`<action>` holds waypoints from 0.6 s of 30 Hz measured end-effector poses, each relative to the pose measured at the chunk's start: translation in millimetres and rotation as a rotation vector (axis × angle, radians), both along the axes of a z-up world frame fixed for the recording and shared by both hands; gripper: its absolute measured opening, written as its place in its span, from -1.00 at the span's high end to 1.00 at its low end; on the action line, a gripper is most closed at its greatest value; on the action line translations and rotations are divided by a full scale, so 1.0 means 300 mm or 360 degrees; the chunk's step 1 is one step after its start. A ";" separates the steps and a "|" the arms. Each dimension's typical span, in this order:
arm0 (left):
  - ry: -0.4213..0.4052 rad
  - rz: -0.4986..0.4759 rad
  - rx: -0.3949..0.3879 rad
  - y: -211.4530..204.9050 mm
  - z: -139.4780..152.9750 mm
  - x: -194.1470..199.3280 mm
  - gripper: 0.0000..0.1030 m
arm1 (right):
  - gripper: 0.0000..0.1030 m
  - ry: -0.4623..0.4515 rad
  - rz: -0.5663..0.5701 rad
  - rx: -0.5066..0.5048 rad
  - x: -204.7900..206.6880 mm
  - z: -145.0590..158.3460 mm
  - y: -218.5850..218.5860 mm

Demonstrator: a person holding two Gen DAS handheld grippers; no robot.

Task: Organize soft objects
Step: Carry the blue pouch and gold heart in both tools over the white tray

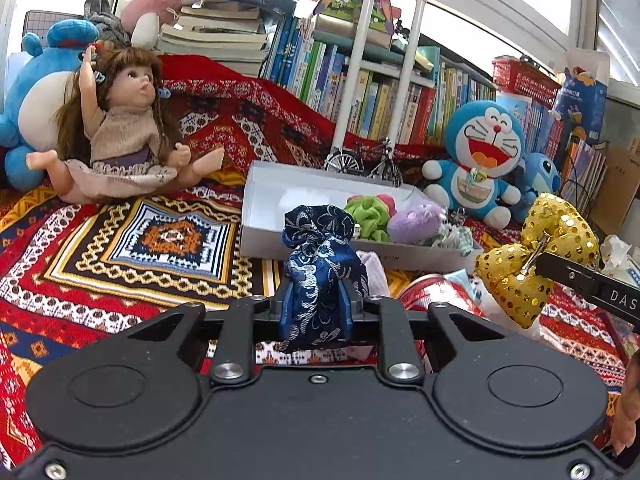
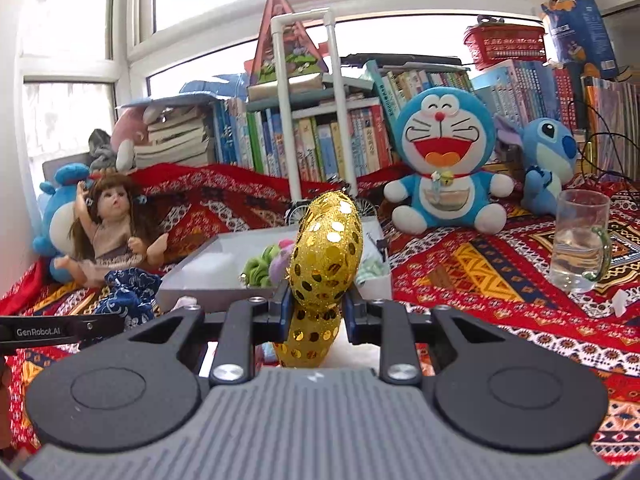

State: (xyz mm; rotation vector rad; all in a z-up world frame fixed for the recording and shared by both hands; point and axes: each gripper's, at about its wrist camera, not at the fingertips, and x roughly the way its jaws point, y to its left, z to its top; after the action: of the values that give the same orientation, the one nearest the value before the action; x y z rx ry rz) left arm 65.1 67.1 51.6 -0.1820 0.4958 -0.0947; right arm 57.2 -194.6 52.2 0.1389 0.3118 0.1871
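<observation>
My left gripper [image 1: 316, 300] is shut on a dark blue brocade pouch [image 1: 320, 264], held above the patterned blanket in front of the white box [image 1: 280, 188]. My right gripper [image 2: 316, 308] is shut on a gold sequin bow [image 2: 326, 248], also seen at the right of the left wrist view [image 1: 532, 260]. The box holds a green scrunchie [image 1: 370, 214] and a purple plush piece [image 1: 416, 220]. The blue pouch shows at the lower left of the right wrist view [image 2: 128, 292].
A doll [image 1: 120, 128] sits left of the box. A Doraemon plush [image 2: 442, 160] and a Stitch plush [image 2: 548, 164] sit at the right. A glass of water [image 2: 580, 240] stands far right. A toy bicycle [image 1: 364, 164] and book rows [image 2: 320, 140] stand behind.
</observation>
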 end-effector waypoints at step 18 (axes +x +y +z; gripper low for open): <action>-0.0152 0.0023 -0.0020 0.056 0.150 0.141 0.64 | 0.42 0.0080 -0.0059 0.0228 0.166 0.100 -0.089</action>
State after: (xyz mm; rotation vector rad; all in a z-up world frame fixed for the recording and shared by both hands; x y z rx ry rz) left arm 107.3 83.9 96.6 -0.1926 0.3988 -0.0922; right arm 107.0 -221.1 82.1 0.2911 0.3457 0.1691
